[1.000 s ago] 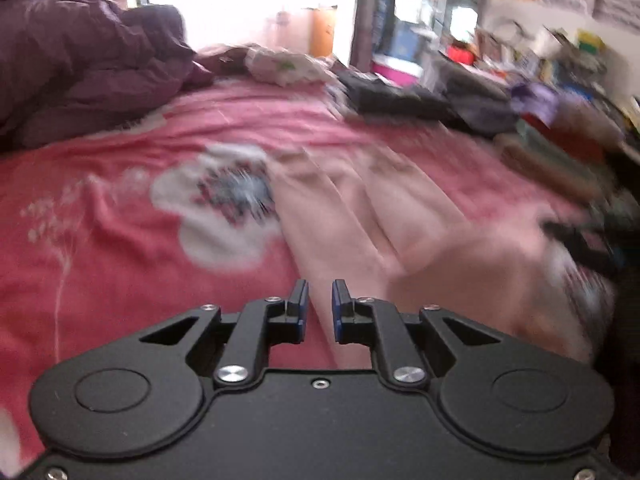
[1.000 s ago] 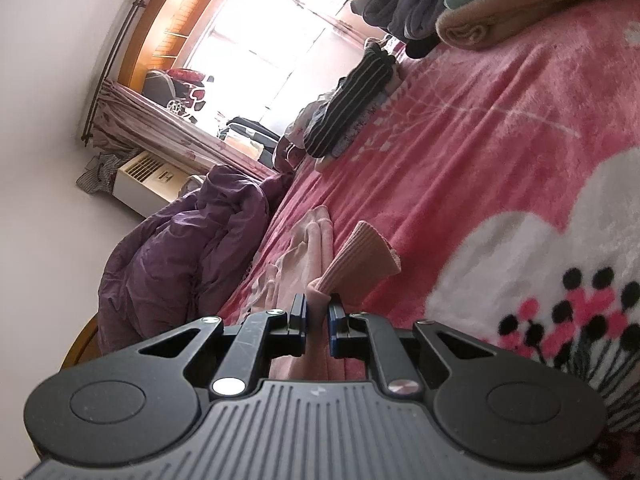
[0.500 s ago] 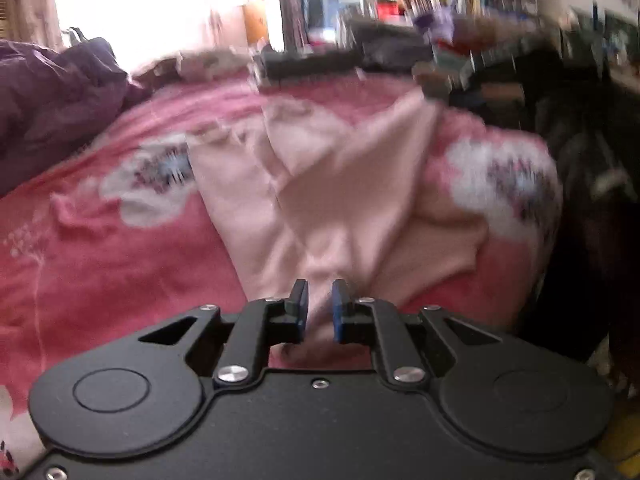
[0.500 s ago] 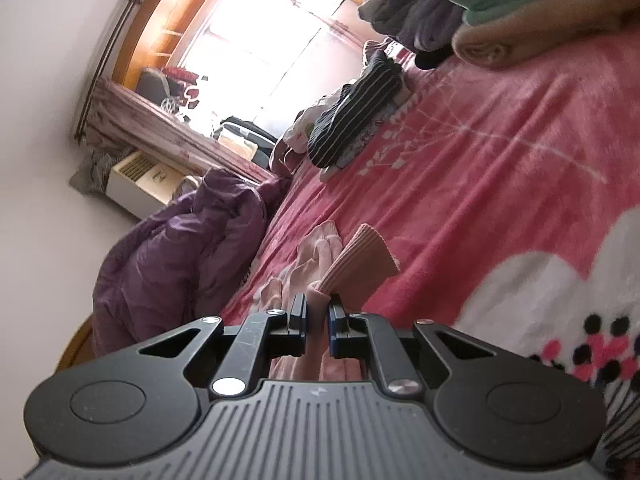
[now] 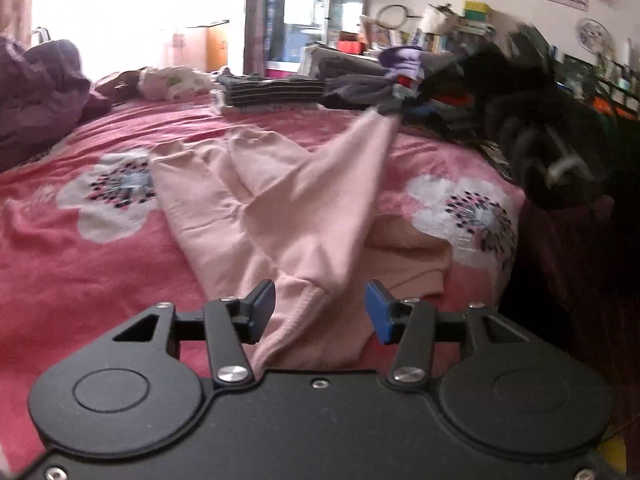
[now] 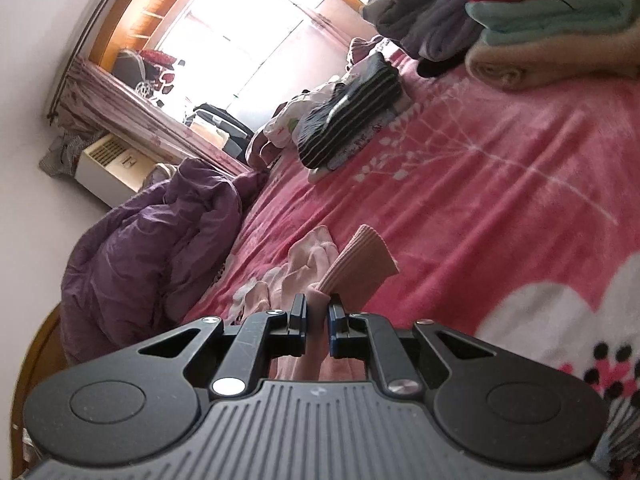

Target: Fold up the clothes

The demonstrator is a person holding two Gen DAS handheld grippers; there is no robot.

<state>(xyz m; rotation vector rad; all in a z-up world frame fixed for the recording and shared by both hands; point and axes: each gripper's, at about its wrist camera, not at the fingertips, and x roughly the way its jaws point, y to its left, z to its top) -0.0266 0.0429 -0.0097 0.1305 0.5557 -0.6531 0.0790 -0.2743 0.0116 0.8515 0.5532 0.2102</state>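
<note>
Tool jaws on the left tool (image 5: pixel 320 306) are opening, the pink garment (image 5: pixel 288 200) on the bed (image 5: pixel 80 280) between them unpressed; its cuff (image 6: pixel 362 260) is pinched by the right tool (image 6: pixel 317 316). Released cloth may slump, and the fold be dragged askew.

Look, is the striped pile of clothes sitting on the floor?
No, the striped pile lies on the pink bed cover.

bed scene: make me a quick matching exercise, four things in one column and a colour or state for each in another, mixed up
Things:
1. left hand-held gripper
2. right hand-held gripper
3. quilt
4. striped folded stack

States or colours:
a. purple, bunched up
b. shut on the pink garment's ribbed cuff
c. dark with pale stripes
d. opening, pads clear of the fabric

Pairs: 1-d, 2-b, 3-a, 4-c
</note>
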